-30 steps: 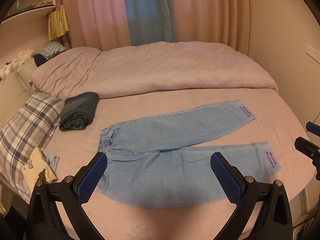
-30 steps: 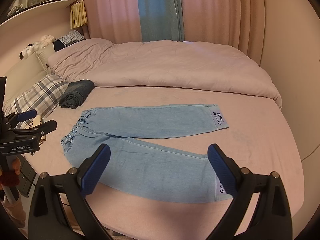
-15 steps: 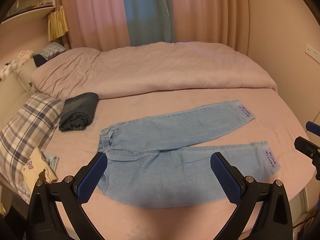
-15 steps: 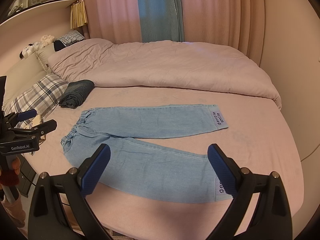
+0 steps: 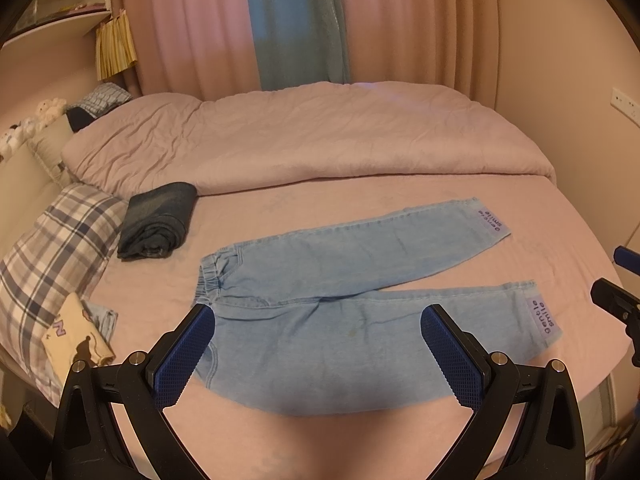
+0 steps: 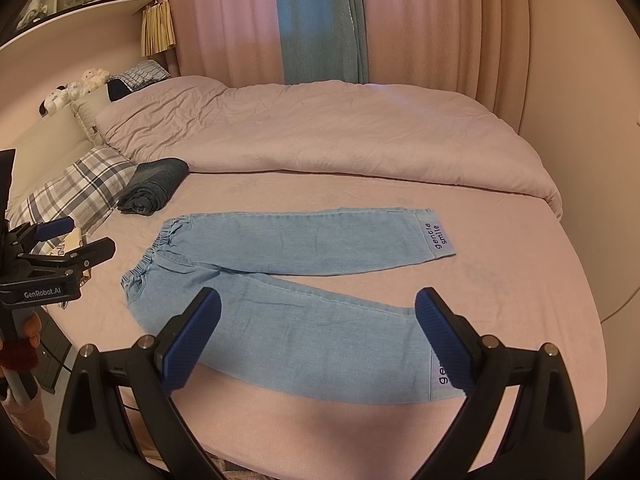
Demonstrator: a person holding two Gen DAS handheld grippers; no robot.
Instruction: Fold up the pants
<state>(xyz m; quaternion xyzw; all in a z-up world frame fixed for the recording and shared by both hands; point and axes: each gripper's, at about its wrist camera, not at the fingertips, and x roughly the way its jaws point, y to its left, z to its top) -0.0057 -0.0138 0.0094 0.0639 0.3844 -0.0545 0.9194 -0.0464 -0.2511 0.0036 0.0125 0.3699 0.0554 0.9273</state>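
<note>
Light blue denim pants [image 5: 340, 304] lie flat on the pink bed sheet [image 5: 360, 208], waistband to the left, both legs spread to the right with lilac "gentle smile" cuffs; they also show in the right wrist view [image 6: 296, 280]. My left gripper [image 5: 318, 354] is open and empty, hovering above the near edge of the pants by the seat. My right gripper [image 6: 318, 338] is open and empty, above the near leg. The left gripper shows at the left edge of the right wrist view [image 6: 60, 256]. The right gripper's tips show at the right edge of the left wrist view [image 5: 616, 276].
A folded dark denim garment [image 5: 160, 220] lies on the sheet at the left. A plaid pillow [image 5: 52, 256] and a cream cloth [image 5: 76, 336] lie at the left edge. A rumpled pink duvet [image 5: 312, 136] covers the far half of the bed. Curtains hang behind.
</note>
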